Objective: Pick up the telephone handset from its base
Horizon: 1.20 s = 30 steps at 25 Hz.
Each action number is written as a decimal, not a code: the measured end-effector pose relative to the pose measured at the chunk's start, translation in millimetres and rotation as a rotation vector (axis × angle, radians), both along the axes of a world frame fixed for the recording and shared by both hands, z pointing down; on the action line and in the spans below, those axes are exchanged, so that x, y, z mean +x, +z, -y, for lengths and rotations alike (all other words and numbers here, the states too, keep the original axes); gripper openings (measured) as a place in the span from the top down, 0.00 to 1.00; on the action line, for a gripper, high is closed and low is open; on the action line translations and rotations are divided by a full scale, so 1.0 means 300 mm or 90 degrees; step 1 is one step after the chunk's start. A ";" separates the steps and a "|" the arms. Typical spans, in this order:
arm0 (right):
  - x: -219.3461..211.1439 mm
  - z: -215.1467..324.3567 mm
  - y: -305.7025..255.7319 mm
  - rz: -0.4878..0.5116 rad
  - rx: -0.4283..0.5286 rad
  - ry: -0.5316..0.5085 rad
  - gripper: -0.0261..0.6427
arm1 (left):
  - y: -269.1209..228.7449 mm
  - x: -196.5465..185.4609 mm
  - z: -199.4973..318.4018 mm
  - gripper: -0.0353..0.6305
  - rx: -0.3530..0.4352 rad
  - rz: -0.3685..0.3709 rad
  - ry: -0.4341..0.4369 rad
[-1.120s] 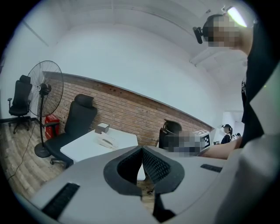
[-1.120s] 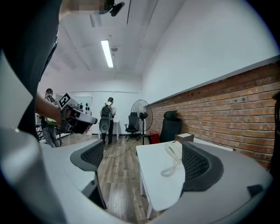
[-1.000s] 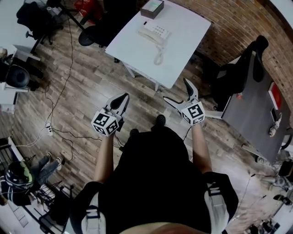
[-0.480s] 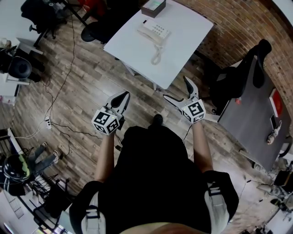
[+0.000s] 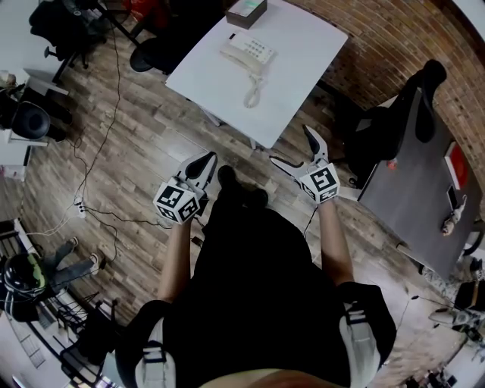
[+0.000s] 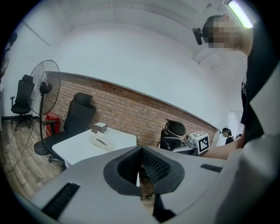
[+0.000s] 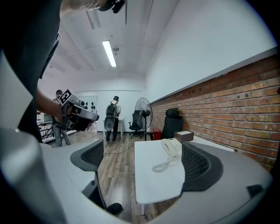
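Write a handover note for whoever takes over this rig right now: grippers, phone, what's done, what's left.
Left gripper: jaws shut, empty, over the wooden floor.
Right gripper: jaws open, empty, pointing towards the white rectangular table.
White corded desk telephone: near the table's far end, beside a small dark box. Its handset lies on the base, and the coiled cord trails towards the near edge.
Done: nothing; both grippers are short of the table.
Left: step up, close jaws on the handset, lift it off.
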State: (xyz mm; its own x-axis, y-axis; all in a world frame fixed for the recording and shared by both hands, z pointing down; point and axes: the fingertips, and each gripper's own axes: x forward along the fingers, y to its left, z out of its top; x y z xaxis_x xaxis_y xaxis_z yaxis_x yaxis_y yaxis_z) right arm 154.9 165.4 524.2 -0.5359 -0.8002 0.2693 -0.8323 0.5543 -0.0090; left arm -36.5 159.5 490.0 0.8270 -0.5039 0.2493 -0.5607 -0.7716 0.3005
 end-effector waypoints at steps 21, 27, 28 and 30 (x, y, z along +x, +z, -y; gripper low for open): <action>-0.028 0.350 -0.004 -0.051 -0.015 0.009 0.16 | 0.031 0.012 0.390 0.92 -0.014 -0.024 0.043; -0.068 0.494 -0.001 -0.062 -0.026 0.014 0.16 | 0.034 -0.008 0.567 0.92 -0.014 -0.034 0.054; -0.070 0.512 0.007 -0.066 -0.027 0.013 0.16 | 0.038 -0.010 0.590 0.92 -0.014 -0.037 0.055; -0.077 0.547 0.018 -0.074 -0.030 0.016 0.16 | 0.054 -0.017 0.631 0.92 -0.017 -0.042 0.058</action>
State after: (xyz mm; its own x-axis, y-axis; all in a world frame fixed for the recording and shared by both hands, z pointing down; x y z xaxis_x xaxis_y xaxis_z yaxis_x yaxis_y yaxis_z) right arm 131.6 1.3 529.6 -0.4790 -0.7979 0.3659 -0.8429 0.5345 0.0620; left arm -41.6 -29.9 506.2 0.8839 -0.4202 0.2052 -0.4674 -0.8094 0.3556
